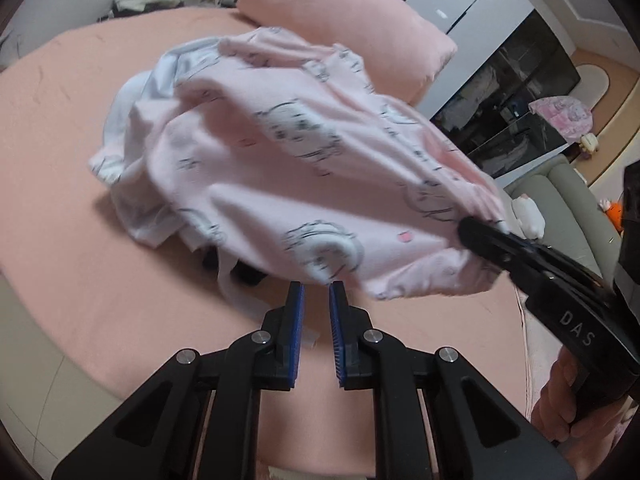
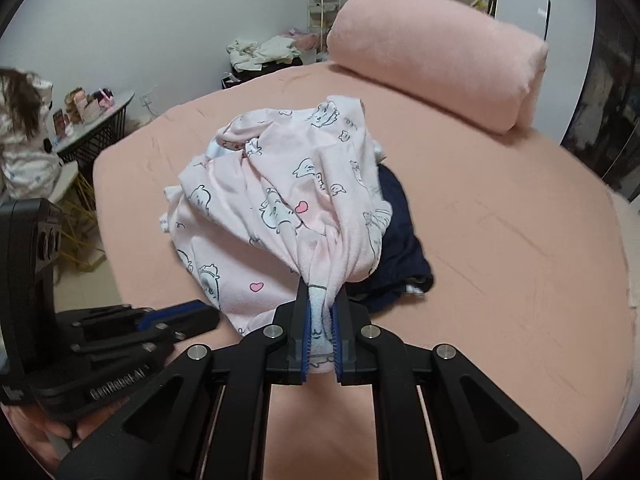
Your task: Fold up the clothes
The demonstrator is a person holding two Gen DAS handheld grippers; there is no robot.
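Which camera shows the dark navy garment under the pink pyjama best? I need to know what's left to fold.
The right wrist view: the navy garment lies exposed on the bed, right of the lifted pink pyjama. The left wrist view shows only a dark sliver beneath the pyjama.

2 wrist views look steeply down, close, sharing the bed (image 1: 100, 288)

1. Pink printed garment (image 2: 280, 208): soft matt knit cloth.
2. Bed sheet (image 2: 500, 240): matt peach cloth, faintly napped.
3. Right gripper (image 2: 321, 330): matt black plastic, blue ribbed pads, shiny metal pins.
4. Pillow (image 2: 436, 56), one o'clock: fleecy pink cloth.
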